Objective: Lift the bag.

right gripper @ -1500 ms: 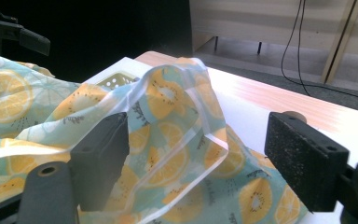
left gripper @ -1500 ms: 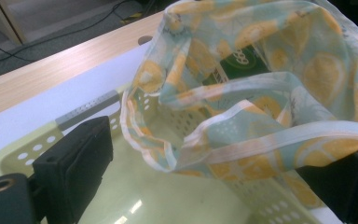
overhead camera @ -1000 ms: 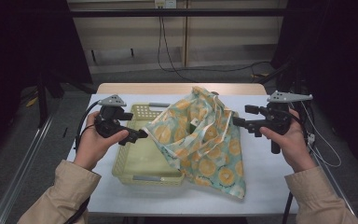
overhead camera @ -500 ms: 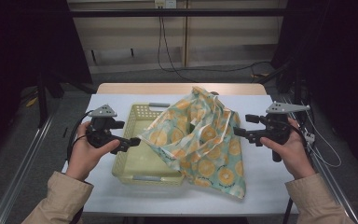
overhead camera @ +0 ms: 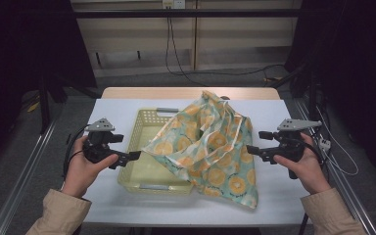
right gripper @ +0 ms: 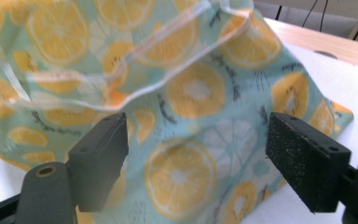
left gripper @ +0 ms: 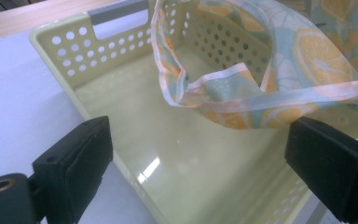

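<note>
We hold the left gripper [overhead camera: 136,155] and right gripper [overhead camera: 248,149] with jaws apart on either side of the citrus-print cloth [overhead camera: 210,147], which drapes half over the yellow basket [overhead camera: 147,183], poised for grasping its edges.

A white-topped table [overhead camera: 122,105] with a bare wooden strip along its far edge stands on a grey floor [overhead camera: 142,81], and behind it black cables [overhead camera: 176,49] hang down a pale wall panel [overhead camera: 137,36] between dark curtains [overhead camera: 19,44].
</note>
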